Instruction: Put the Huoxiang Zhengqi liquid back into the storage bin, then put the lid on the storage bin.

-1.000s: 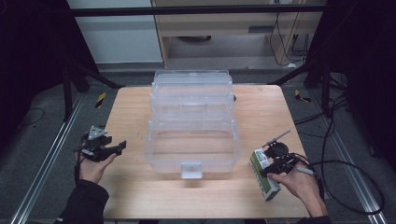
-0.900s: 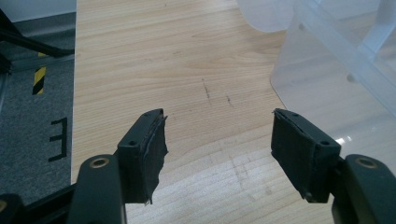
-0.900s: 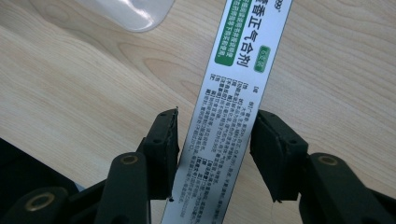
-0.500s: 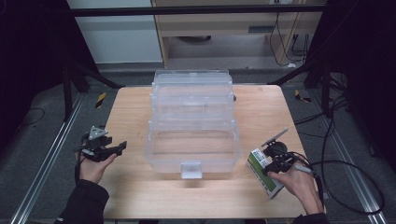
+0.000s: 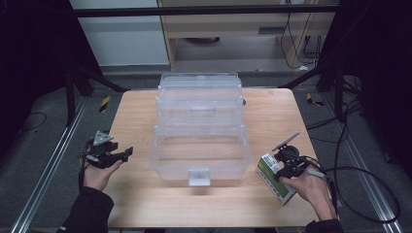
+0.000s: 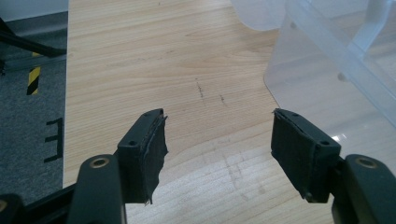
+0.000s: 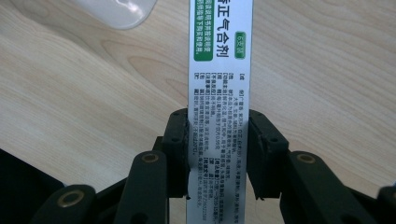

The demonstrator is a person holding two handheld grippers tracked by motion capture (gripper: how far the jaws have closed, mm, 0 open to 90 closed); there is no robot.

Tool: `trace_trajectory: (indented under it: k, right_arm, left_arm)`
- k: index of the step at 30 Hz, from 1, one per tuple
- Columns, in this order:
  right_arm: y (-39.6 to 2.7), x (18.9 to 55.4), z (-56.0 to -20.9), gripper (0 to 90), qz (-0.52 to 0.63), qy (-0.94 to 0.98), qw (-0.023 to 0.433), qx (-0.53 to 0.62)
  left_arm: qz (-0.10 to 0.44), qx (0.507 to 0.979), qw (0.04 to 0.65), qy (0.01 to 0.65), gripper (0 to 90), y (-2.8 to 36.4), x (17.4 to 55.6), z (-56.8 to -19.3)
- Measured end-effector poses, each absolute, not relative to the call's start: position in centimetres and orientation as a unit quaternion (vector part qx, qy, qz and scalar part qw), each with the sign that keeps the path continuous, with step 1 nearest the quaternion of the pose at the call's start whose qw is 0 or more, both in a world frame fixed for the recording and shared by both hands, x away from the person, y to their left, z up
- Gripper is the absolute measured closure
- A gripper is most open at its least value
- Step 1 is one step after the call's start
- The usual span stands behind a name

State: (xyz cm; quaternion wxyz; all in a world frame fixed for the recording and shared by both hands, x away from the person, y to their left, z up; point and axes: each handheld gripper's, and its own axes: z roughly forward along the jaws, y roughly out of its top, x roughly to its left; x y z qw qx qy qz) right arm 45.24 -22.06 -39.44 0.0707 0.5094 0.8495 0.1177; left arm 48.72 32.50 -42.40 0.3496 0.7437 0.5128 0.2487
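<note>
A white-and-green printed carton (image 5: 274, 178) lies on the wooden table (image 5: 272, 111) at the front right, beside the clear plastic organiser box (image 5: 199, 126). My right gripper (image 5: 278, 171) has just been closing with the carton between its jaws. In the right gripper view both pads press the narrow sides of the carton (image 7: 219, 70), so the right gripper (image 7: 218, 149) is shut on it. My left gripper (image 5: 124, 154) hovers at the table's left edge, open and with nothing in it. In the left gripper view its pads (image 6: 154, 149) stand wide apart over bare wood.
The tiered clear organiser box stands open in the middle of the table, its latch tab (image 5: 198, 177) facing me. Its corner (image 6: 336, 70) shows at the right of the left gripper view. Cables (image 5: 359, 170) trail off the table's right side.
The right gripper's jaws have closed onto the carton. Both hands stay where they were.
</note>
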Motion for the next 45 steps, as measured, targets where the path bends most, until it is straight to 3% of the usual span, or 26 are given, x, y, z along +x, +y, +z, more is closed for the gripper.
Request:
trace_trajectory:
  k: [45]
  right_arm:
    - [-24.4, 44.5, -31.3, 64.4, 0.291, 0.798, 0.196, 0.49]
  left_arm:
    - [0.239, 0.753, 0.342, 0.508, 34.7, 31.9, 49.0, -43.2]
